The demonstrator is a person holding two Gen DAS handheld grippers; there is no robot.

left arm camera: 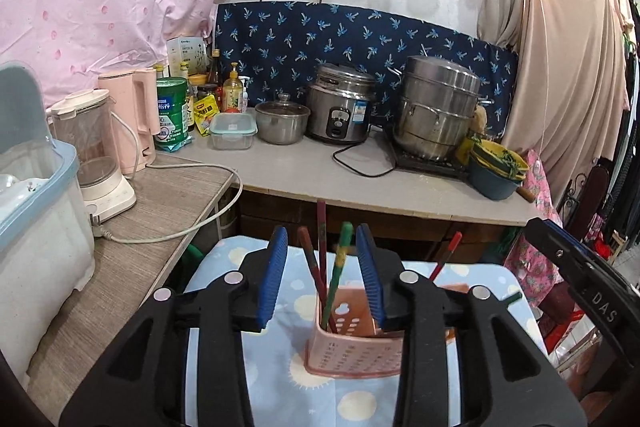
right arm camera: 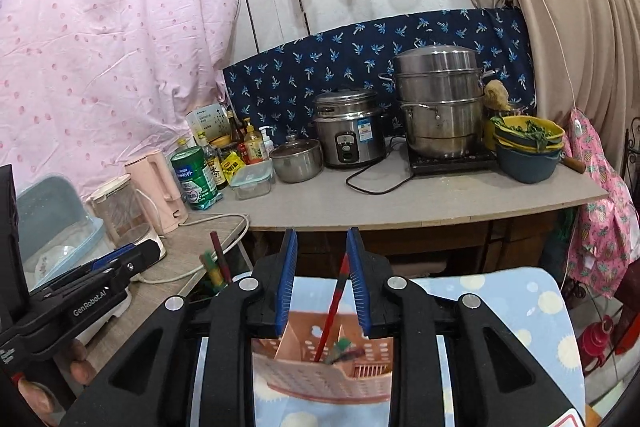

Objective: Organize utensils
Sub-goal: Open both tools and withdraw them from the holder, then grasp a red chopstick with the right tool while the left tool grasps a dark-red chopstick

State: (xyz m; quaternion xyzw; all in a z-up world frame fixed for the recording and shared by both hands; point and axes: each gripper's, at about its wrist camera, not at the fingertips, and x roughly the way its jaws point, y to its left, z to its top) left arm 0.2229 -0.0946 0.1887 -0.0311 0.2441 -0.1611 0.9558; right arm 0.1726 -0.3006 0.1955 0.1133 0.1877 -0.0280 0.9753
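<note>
Both grippers, left (left arm camera: 322, 273) and right (right arm camera: 322, 279), hang open, empty, over the pink holder (left arm camera: 352, 343); chopsticks (left arm camera: 340, 267) look light, stiff, slick; best pinched mid-shaft.

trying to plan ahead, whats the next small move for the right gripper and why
Probably lift straight up and away: the right gripper looks open, its pads clear of the red chopstick, which already stands in the pink utensil holder.
</note>
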